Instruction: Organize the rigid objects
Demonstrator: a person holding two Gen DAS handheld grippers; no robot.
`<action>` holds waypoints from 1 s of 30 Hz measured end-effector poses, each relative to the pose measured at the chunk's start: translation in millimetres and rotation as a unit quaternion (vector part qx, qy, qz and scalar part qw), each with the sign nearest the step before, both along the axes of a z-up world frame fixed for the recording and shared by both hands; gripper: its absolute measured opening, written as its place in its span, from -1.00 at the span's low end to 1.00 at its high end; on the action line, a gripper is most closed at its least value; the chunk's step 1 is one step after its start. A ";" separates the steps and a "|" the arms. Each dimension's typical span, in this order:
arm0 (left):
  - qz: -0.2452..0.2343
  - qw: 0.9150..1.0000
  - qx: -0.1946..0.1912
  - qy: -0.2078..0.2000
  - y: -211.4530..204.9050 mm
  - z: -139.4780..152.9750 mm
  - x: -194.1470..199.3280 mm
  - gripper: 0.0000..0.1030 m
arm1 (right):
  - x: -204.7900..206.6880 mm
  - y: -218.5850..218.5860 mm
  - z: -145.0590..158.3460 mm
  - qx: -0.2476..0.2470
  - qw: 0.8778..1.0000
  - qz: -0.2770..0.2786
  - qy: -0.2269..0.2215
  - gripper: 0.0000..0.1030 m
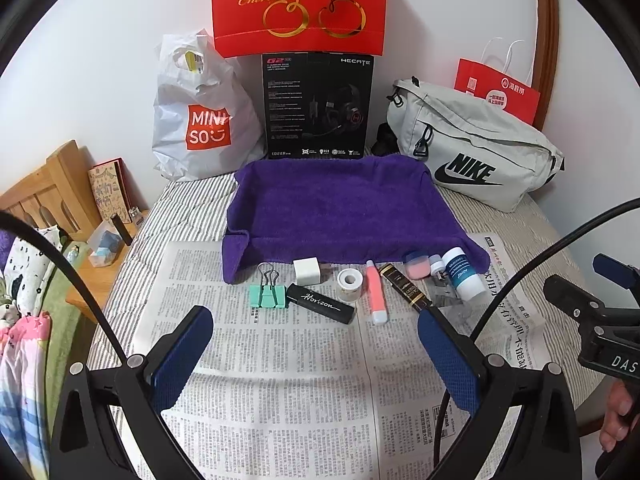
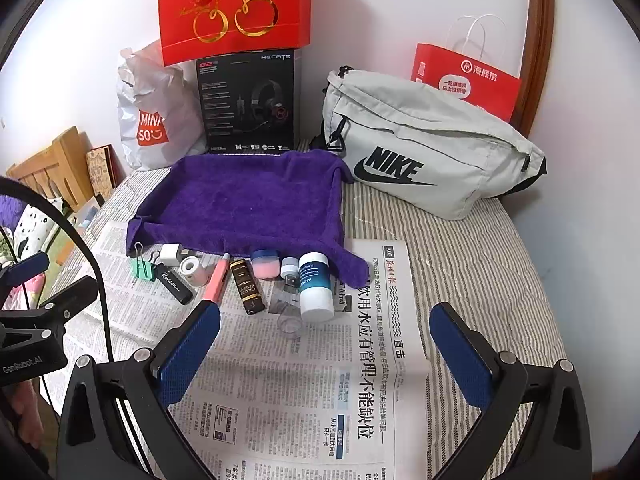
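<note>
A row of small objects lies on a newspaper [image 1: 280, 360] before a purple towel [image 1: 336, 208]: a green binder clip [image 1: 267, 294], a white charger cube [image 1: 307, 271], a black "Horizon" stick [image 1: 320, 303], a tape roll [image 1: 349, 283], a pink tube [image 1: 376, 293], a dark gold-lettered box [image 1: 404, 286], a pink jar [image 1: 416, 266] and a blue-white bottle [image 1: 463, 274]. My left gripper [image 1: 316, 336] is open and empty, just short of the row. My right gripper [image 2: 324, 328] is open and empty, near the bottle [image 2: 316, 286] and a clear cap [image 2: 290, 325].
Against the wall stand a Miniso bag [image 1: 200, 120], a black headset box [image 1: 318, 106], a red cherry bag [image 1: 300, 4], a grey Nike bag [image 1: 472, 148] and a red paper bag [image 1: 500, 90]. A wooden bedside shelf [image 1: 80, 216] is at left.
</note>
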State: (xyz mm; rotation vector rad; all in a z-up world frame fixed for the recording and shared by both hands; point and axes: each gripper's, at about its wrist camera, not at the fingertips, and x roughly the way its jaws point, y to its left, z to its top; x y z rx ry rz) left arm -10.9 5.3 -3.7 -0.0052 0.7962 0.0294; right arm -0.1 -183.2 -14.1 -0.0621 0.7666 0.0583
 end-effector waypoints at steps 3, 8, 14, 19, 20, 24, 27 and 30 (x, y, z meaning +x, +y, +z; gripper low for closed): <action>-0.001 1.000 0.002 0.002 -0.5 -0.4 0.4 1.00 | -0.6 0.7 0.4 0.000 1.000 0.002 -0.001 1.00; 0.001 1.000 0.001 0.000 -0.2 -2.1 -0.9 1.00 | -2.8 1.1 1.4 0.004 1.000 0.004 -0.004 1.00; -0.001 1.000 0.003 0.000 -0.7 -3.2 -1.4 1.00 | -3.7 1.4 1.4 0.006 1.000 0.005 -0.004 1.00; -0.001 1.000 0.004 0.003 -1.7 -3.4 -0.9 1.00 | -3.5 1.3 1.4 0.006 1.000 0.005 -0.003 1.00; -0.001 1.000 0.007 0.003 -2.8 -4.0 -1.3 1.00 | -3.7 1.4 1.4 0.006 1.000 0.004 -0.003 1.00; -0.001 1.000 0.008 0.003 -2.9 -4.1 -1.6 1.00 | -3.5 1.6 1.3 0.006 1.000 0.005 -0.003 1.00; -0.002 1.000 0.010 0.004 -3.7 -3.9 -1.6 1.00 | -3.7 1.6 1.9 0.006 1.000 0.005 -0.003 1.00; -0.002 1.000 0.011 0.006 -3.6 -3.4 -1.5 1.00 | -4.0 1.9 2.2 0.006 1.000 0.006 -0.004 1.00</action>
